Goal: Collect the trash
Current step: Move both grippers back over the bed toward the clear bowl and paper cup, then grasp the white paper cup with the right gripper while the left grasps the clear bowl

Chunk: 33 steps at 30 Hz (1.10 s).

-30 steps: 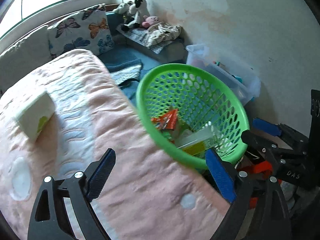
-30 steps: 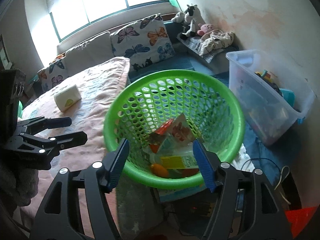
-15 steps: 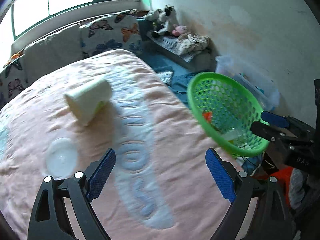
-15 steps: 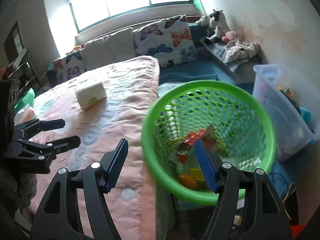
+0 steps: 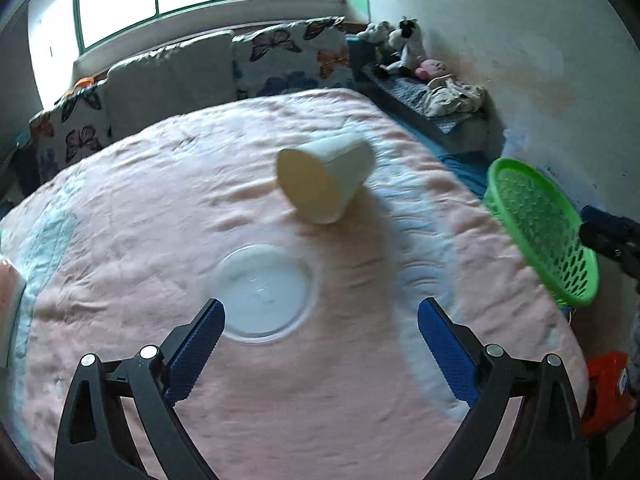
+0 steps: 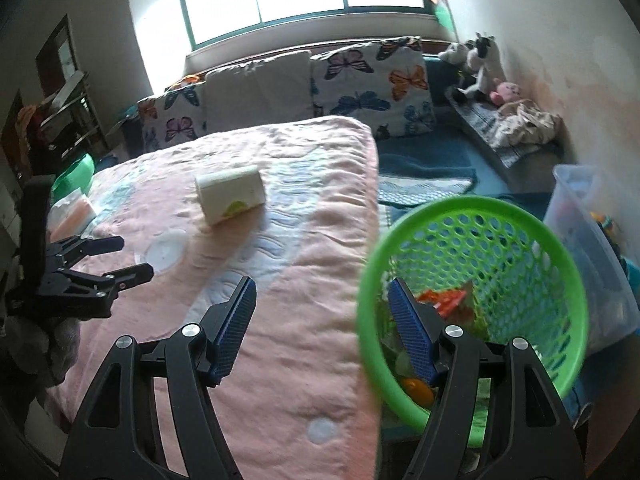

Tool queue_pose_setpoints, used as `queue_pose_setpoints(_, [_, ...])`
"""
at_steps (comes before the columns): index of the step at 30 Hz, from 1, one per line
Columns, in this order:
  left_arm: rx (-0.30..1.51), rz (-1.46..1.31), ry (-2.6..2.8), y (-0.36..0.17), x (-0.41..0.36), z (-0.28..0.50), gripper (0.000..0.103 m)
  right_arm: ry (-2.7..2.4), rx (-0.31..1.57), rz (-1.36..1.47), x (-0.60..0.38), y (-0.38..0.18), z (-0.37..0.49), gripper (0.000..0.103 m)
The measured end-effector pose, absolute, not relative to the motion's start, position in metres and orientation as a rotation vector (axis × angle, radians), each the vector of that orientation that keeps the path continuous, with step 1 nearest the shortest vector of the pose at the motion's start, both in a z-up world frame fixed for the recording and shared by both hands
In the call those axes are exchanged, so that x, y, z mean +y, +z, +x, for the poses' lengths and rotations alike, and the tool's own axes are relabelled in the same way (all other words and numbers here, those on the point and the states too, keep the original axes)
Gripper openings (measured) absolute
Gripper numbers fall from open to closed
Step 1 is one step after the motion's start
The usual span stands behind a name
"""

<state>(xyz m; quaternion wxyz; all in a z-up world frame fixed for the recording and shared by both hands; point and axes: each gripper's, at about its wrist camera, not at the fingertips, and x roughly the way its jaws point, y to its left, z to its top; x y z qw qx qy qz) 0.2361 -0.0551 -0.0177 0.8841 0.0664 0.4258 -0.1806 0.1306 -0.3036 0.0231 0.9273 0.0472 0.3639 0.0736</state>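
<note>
Left gripper (image 5: 320, 320) wide open and empty above a clear round plastic lid (image 5: 264, 292) lying flat mid-bed, white paper cup (image 5: 326, 178) tipped on its side just beyond, open pink quilt (image 5: 320, 400) all around, right gripper (image 6: 322, 320) open, empty, straddling the bed edge and the rim of a green perforated plastic basket (image 6: 560, 260) holding wrappers.

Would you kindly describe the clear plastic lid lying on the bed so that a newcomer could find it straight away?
Start at the pink blanket covering the bed below the window. Near its middle a white paper cup lies on its side; the clear lid lies flat just in front of it, ahead of the open left gripper. Unlike the opaque, bulky cup, it is a thin, see-through disc with a raised rim.
</note>
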Motion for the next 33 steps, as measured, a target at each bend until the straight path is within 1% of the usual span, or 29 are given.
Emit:
queue_pose_setpoints(8, [0.949, 0.116, -0.389, -0.041, -0.03, 0.261, 0.094, 0.197, 0.761, 0.051, -0.272, 0.024, 0.153, 0.071])
queue_pose_setpoints(16, [0.946, 0.174, -0.392, -0.05, -0.036, 0.271, 0.094, 0.238, 0.779, 0.026, -0.246, 0.02, 0.173, 0.071])
queue_pose_setpoints(22, [0.962, 0.157, -0.392, -0.056, -0.031, 0.281, 0.094, 0.259, 0.788, 0.009, -0.233, 0.019, 0.186, 0.071])
queue_pose_setpoints(31, [0.954, 0.152, -0.402, -0.062, -0.034, 0.286, 0.094, 0.295, 0.816, 0.058, -0.226, 0.024, 0.212, 0.071])
queue_pose_setpoints(32, [0.951, 0.15, -0.405, -0.062, -0.034, 0.287, 0.094, 0.298, 0.818, 0.063, -0.225, 0.025, 0.216, 0.071])
queue_pose_setpoints(33, [0.947, 0.15, -0.406, -0.062, -0.034, 0.287, 0.091, 0.299, 0.819, 0.065, -0.224, 0.026, 0.218, 0.071])
